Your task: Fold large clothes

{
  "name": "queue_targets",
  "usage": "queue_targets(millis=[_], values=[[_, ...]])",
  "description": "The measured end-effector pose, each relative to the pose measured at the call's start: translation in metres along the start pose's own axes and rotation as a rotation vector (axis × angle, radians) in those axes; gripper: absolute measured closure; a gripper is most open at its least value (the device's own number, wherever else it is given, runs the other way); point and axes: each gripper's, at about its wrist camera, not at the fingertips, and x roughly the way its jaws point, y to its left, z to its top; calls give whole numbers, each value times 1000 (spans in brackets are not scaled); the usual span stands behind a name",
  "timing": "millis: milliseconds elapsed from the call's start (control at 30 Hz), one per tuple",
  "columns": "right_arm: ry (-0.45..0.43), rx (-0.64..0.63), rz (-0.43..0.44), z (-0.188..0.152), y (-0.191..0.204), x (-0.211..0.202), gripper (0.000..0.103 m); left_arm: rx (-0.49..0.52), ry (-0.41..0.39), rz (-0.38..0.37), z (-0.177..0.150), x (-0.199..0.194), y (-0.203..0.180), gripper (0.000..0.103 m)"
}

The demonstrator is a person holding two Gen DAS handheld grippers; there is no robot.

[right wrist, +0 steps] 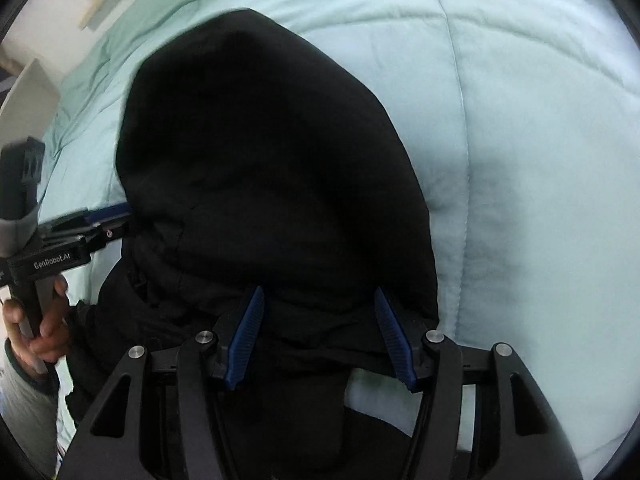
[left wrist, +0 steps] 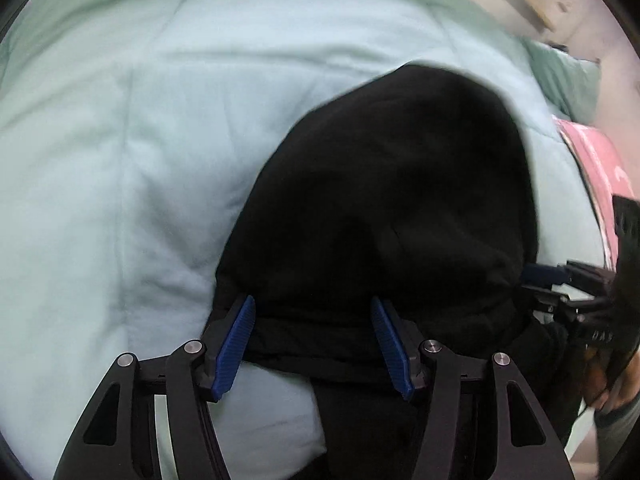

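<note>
Left gripper (left wrist: pixel 314 344): blue pads apart, black cloth between them, not pinched.
Right gripper (right wrist: pixel 320 336): pads likewise apart over the same cloth.
Black garment (left wrist: pixel 384 200): bunched on a pale mint quilt (left wrist: pixel 120 140).
Hand (right wrist: pixel 44 320): grips the left tool's handle.

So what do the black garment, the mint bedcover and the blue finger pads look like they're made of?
Black garment: soft matte fabric, maybe fleece or knit; it shows no sheen and slumps in folds.
Bedcover: padded quilted cloth; stitched seams and puffy panels.
Finger pads: ribbed blue rubber or plastic, hard to tell which.
</note>
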Motion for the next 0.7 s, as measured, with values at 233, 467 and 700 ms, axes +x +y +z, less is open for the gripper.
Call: queue_targets(millis=[233, 467, 700], values=[[-110, -39, -1, 45, -17, -60, 21, 51, -118, -173, 38, -76, 11, 40], [-36, -115, 109, 104, -25, -30, 21, 53, 34, -308, 88, -16, 44, 38], [5, -150, 150, 118, -4, 37, 52, -32, 152, -402, 88, 52, 49, 45]])
